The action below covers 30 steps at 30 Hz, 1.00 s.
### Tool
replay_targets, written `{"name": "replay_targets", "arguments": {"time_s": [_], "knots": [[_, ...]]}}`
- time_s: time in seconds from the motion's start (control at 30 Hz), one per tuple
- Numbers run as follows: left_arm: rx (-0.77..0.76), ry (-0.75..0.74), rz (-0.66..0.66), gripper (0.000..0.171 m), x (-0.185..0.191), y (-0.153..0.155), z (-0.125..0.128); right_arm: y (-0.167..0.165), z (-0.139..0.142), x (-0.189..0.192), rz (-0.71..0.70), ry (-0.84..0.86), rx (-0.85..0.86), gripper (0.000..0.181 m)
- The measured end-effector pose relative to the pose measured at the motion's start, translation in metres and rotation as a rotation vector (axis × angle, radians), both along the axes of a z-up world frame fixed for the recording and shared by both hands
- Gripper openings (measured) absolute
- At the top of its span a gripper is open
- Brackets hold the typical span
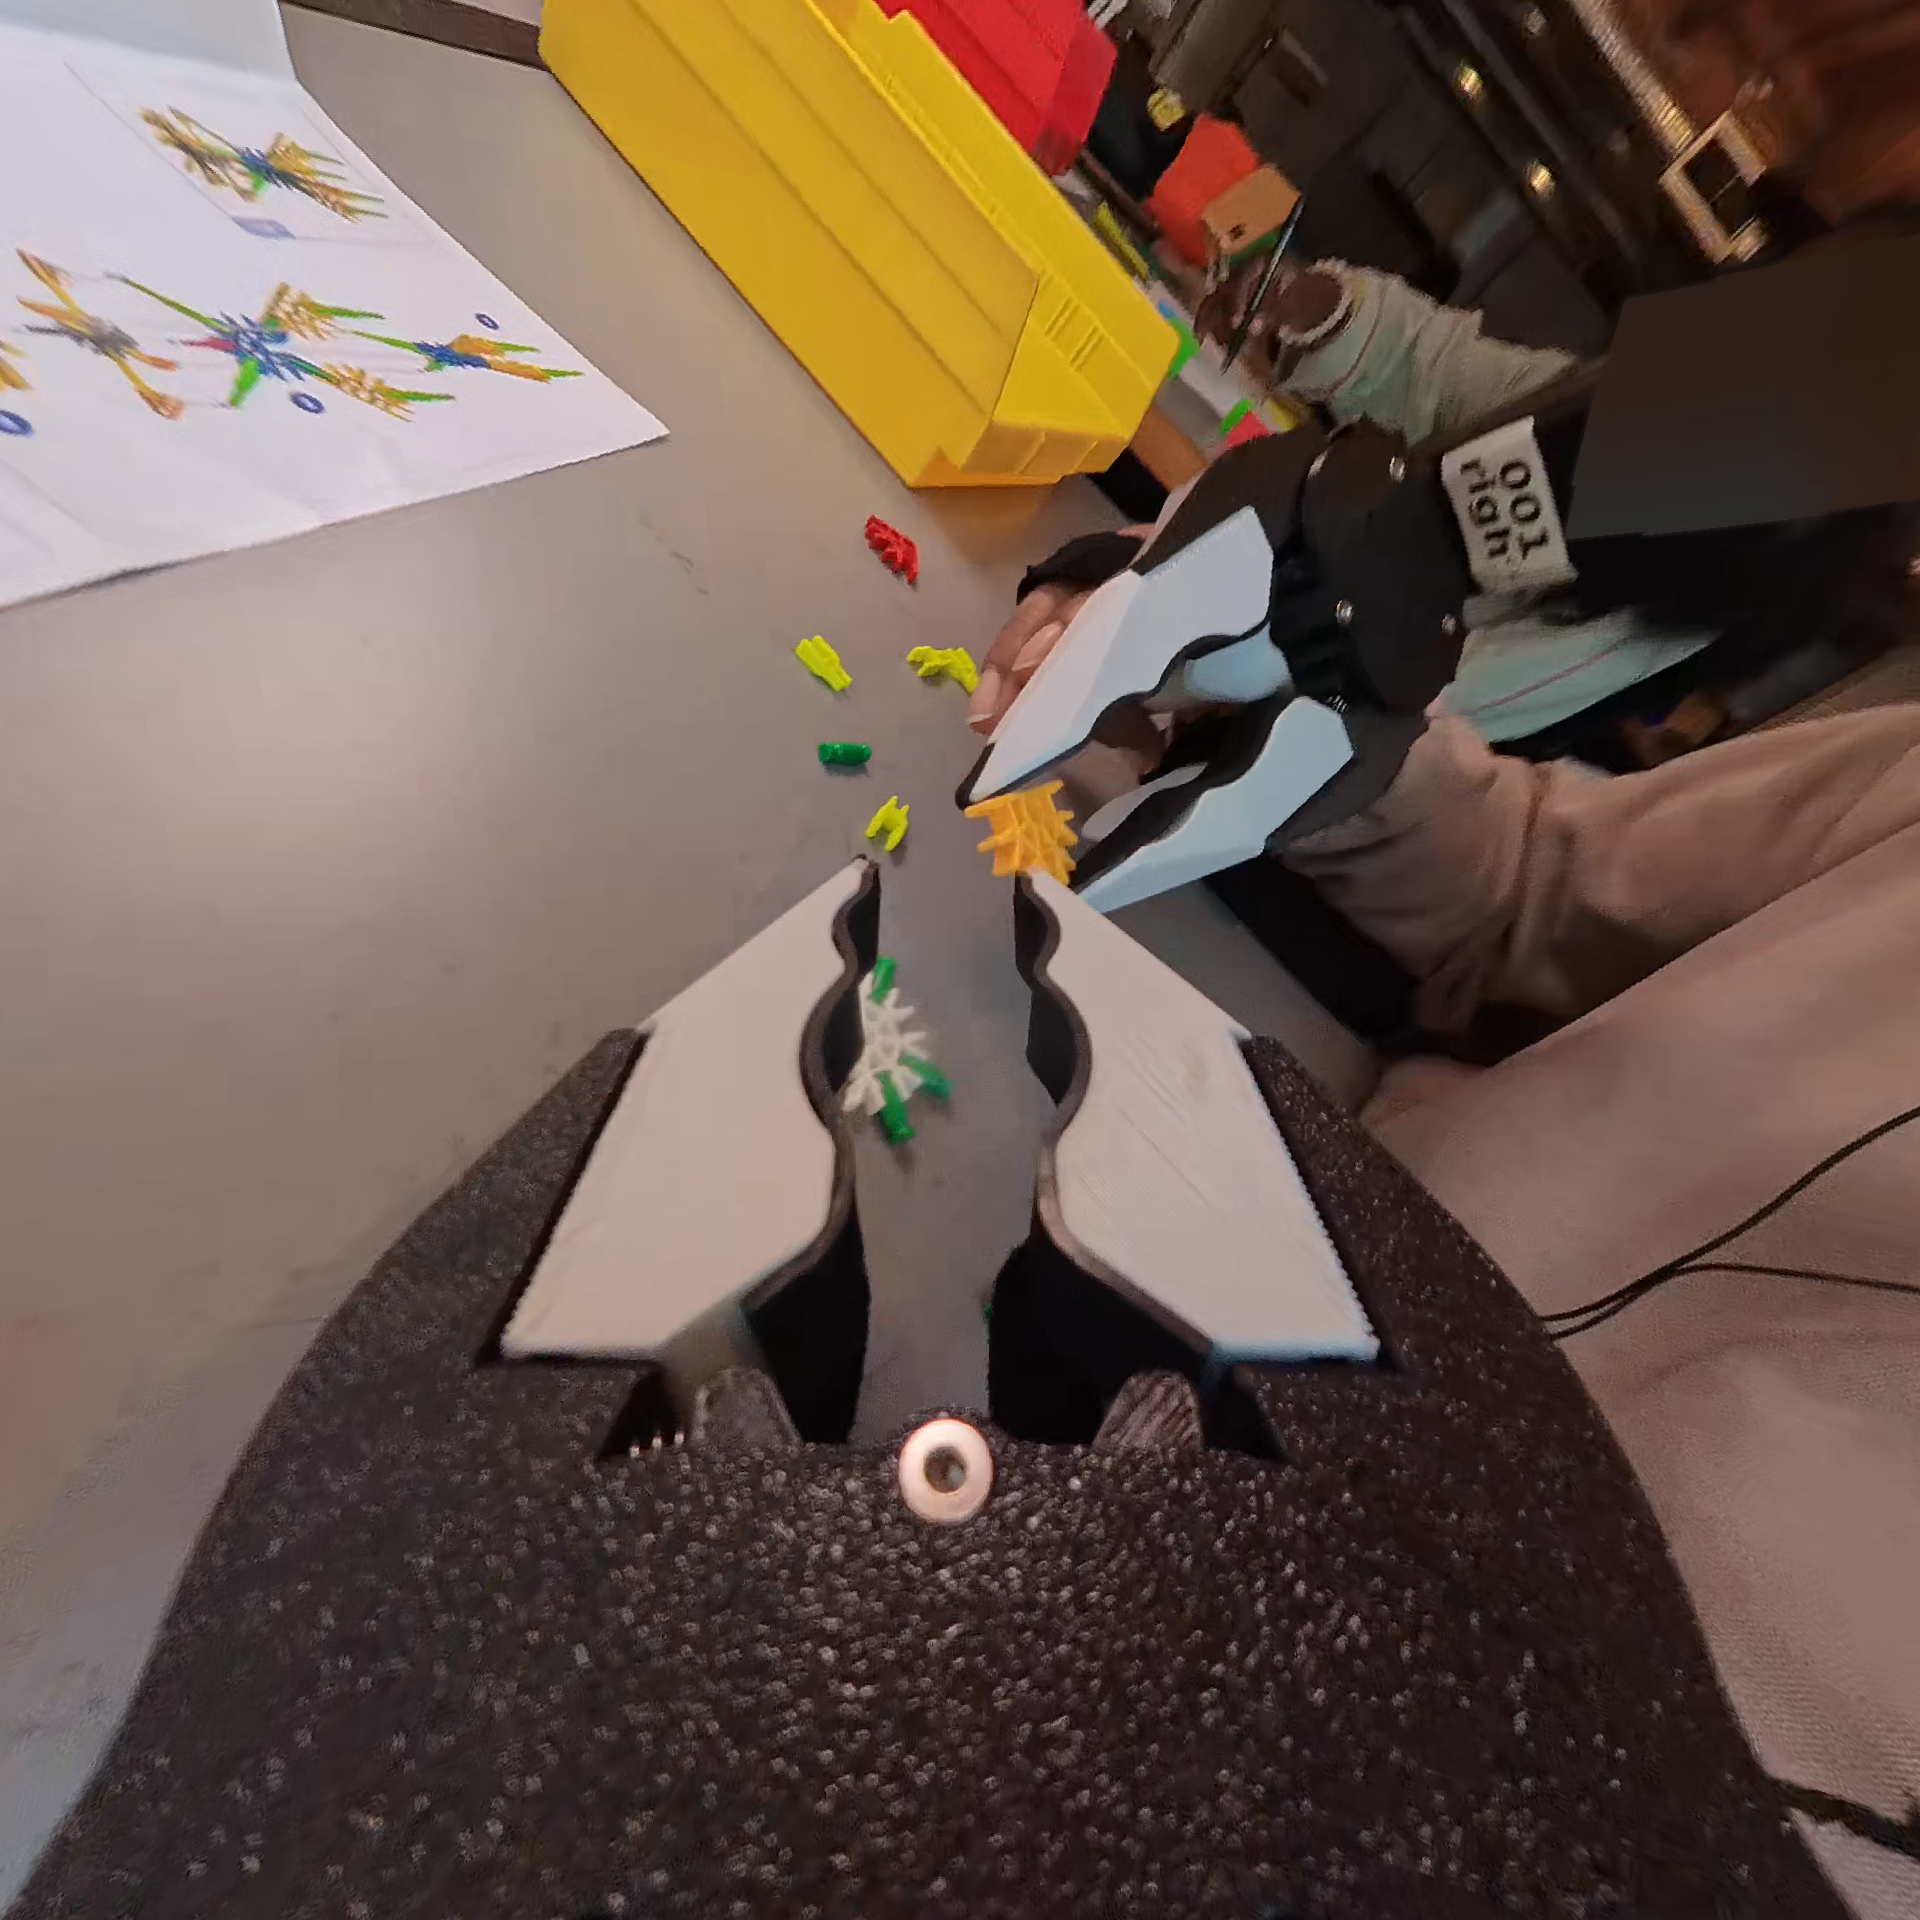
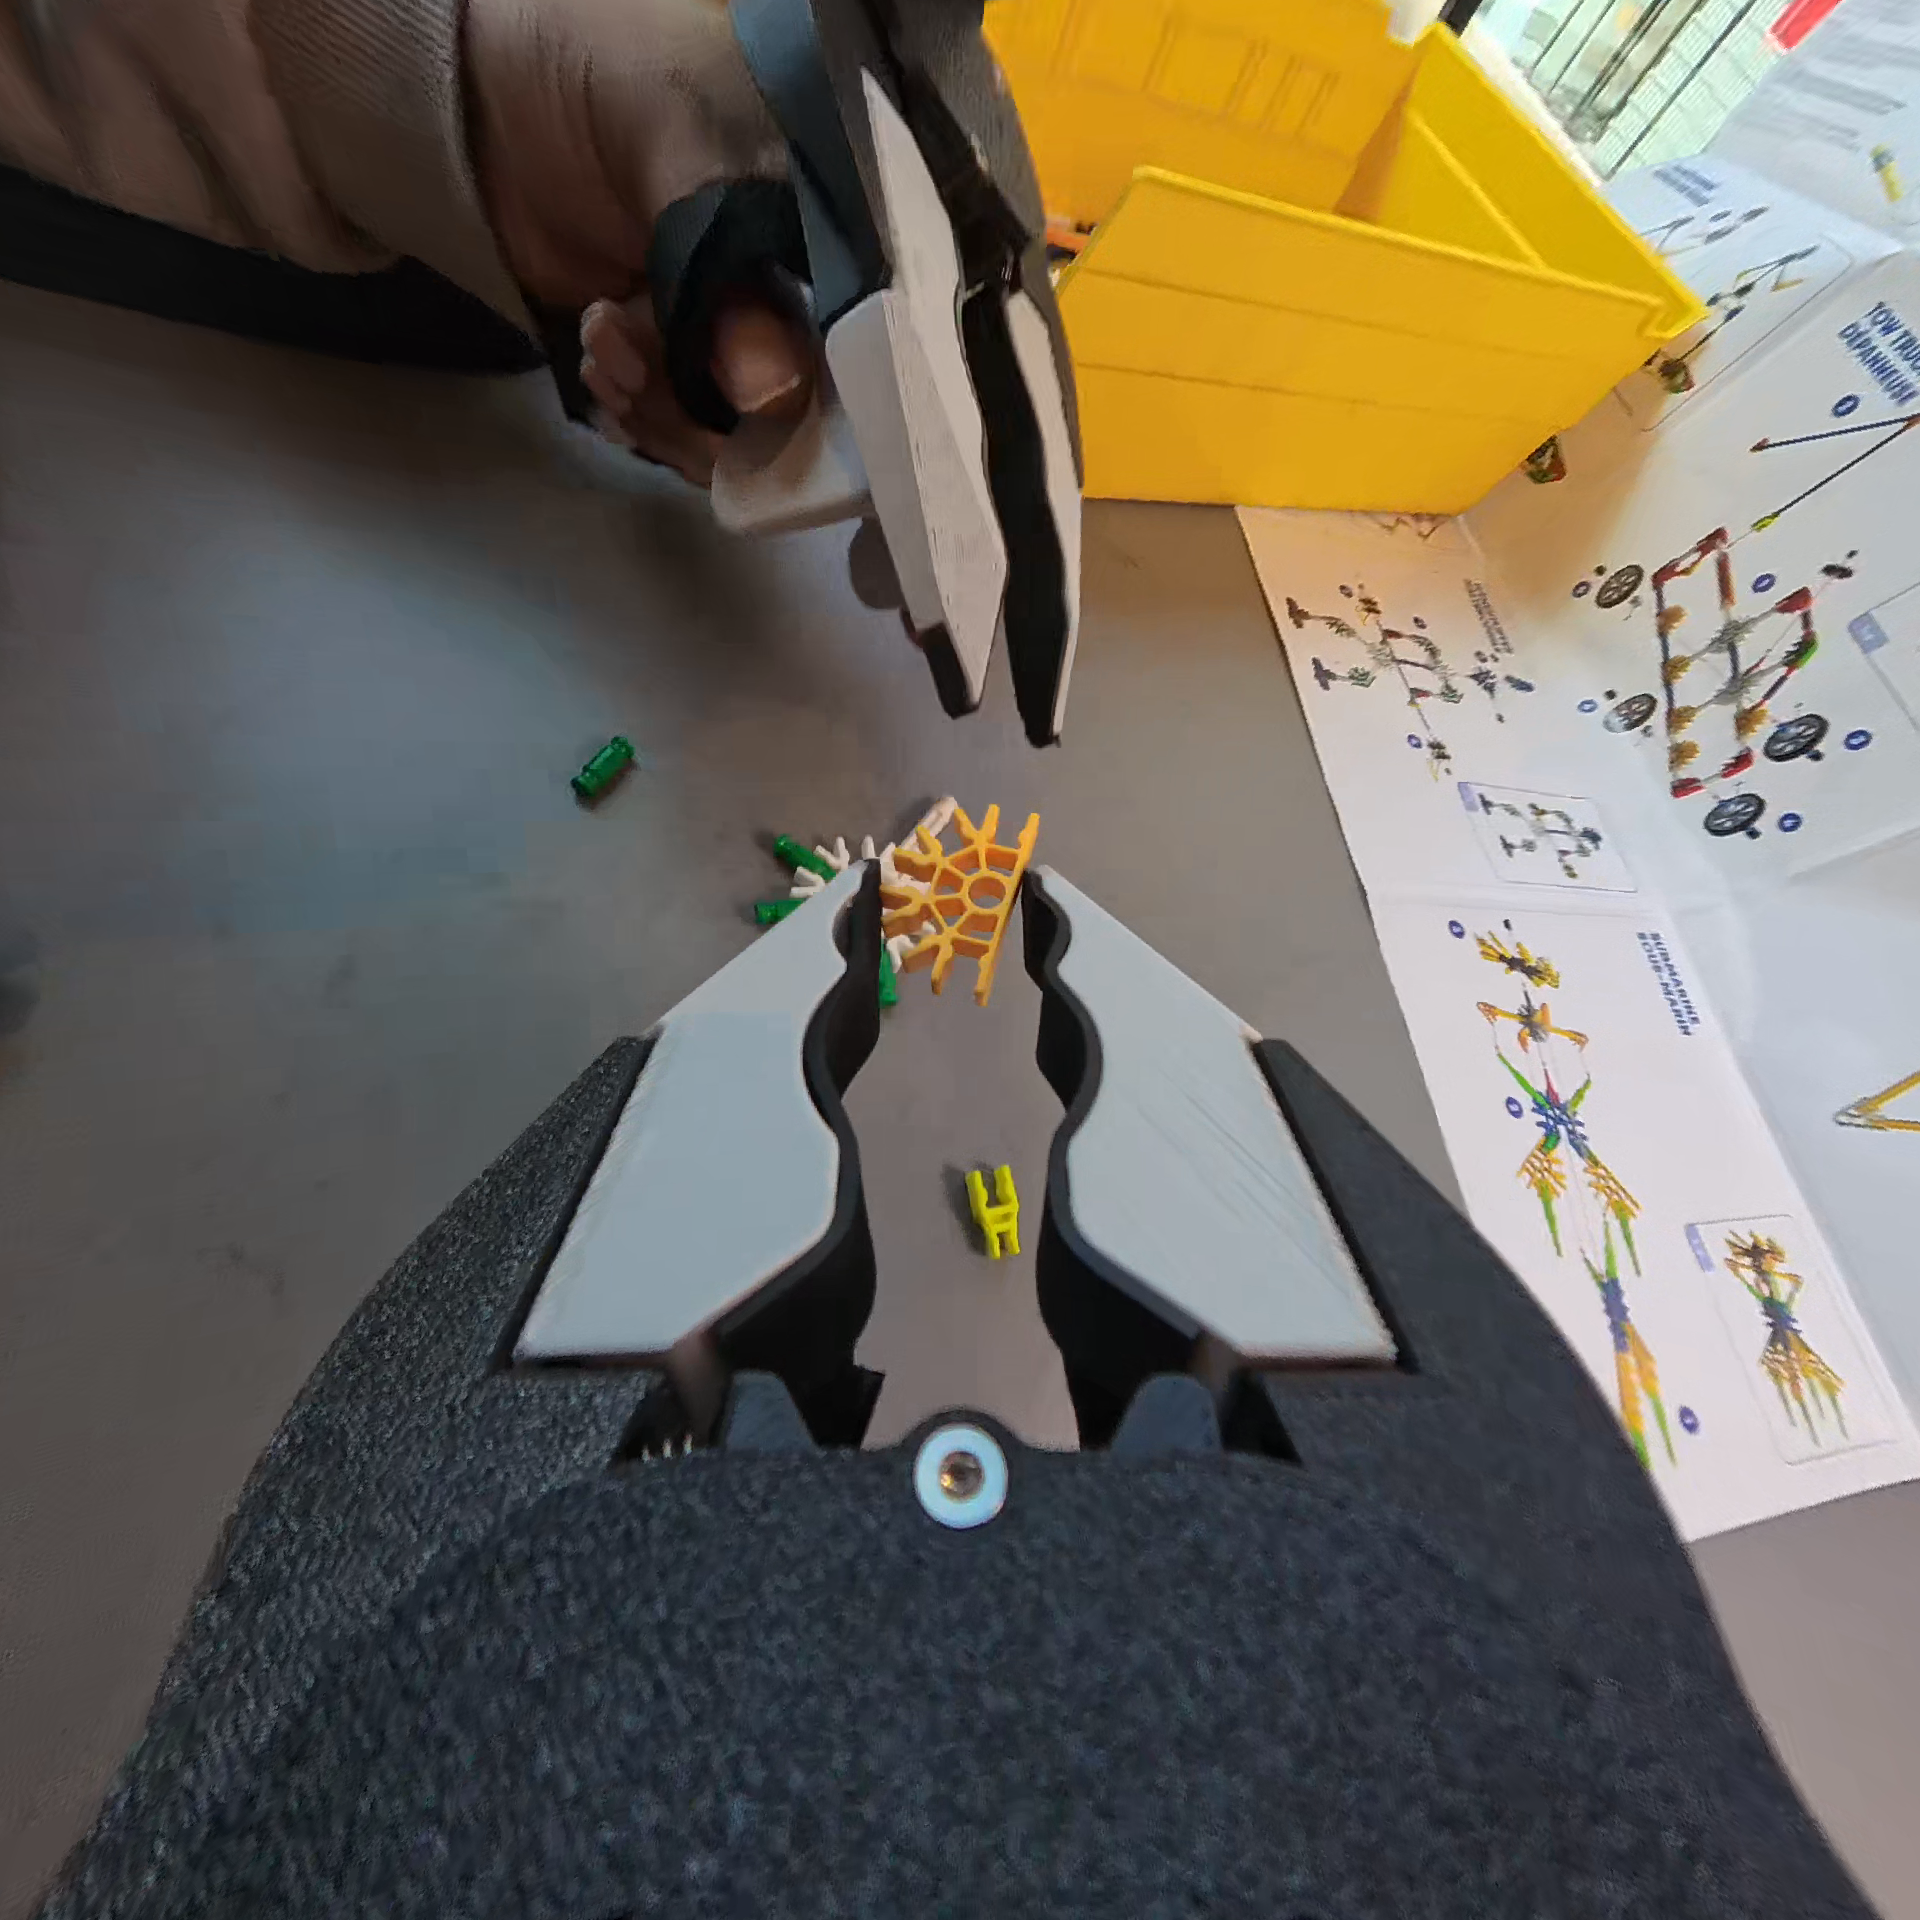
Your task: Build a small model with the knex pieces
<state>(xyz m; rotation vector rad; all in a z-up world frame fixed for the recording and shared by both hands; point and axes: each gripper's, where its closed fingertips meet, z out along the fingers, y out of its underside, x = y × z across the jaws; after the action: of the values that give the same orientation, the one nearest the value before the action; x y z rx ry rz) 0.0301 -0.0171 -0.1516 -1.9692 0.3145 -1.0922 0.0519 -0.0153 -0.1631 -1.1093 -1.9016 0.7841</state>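
Only the right wrist view shows the orange connector (image 2: pixel 961 899) face on: a flat, spoked snowflake-shaped piece with a round hub, clamped between the right gripper (image 2: pixel 943 883) fingertips above the grey table (image 2: pixel 312 623). From the left wrist view it appears edge-on, just beyond the left gripper (image 1: pixel 943 878), whose jaws are parted and hold nothing; beneath them lies a white connector with green rods (image 1: pixel 888 1049). That view also reveals a red piece (image 1: pixel 891 548) and loose yellow-green clips (image 1: pixel 823 663) near the yellow bin (image 1: pixel 831 229). Held in a hand (image 2: pixel 686 364), the left gripper points steeply down toward the orange connector. An instruction sheet (image 2: pixel 1610 935) lies beside them.
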Motion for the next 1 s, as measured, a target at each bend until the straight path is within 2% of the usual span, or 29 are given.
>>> {"name": "replay_targets", "arguments": {"time_s": [0.1, 0.17, 0.43, 0.57, 0.9, 1.0], "knots": [[0.062, 0.268, -0.025, 0.037, -0.011, -0.003, -0.017, 0.001, -0.019, 0.009, 0.039, -0.101, -0.035, 0.025], [0.054, 0.386, -0.079, 0.044, -0.006, -0.009, -0.033, 0.001, -0.028, 0.012, 0.048, -0.151, -0.057, 0.026], [0.095, 0.619, -0.176, 0.052, 0.008, -0.012, -0.065, -0.005, -0.035, 0.019, 0.078, -0.203, -0.077, 0.026], [0.118, 0.638, -0.234, 0.038, 0.007, -0.012, -0.068, -0.011, -0.035, 0.022, 0.110, -0.217, -0.102, 0.026], [0.207, 0.632, -0.443, 0.037, 0.012, -0.029, -0.068, -0.020, -0.043, 0.025, 0.189, -0.289, -0.109, 0.026], [0.218, 0.621, -0.470, 0.037, 0.015, -0.032, -0.068, -0.022, -0.047, 0.022, 0.220, -0.330, -0.106, 0.026]]}}
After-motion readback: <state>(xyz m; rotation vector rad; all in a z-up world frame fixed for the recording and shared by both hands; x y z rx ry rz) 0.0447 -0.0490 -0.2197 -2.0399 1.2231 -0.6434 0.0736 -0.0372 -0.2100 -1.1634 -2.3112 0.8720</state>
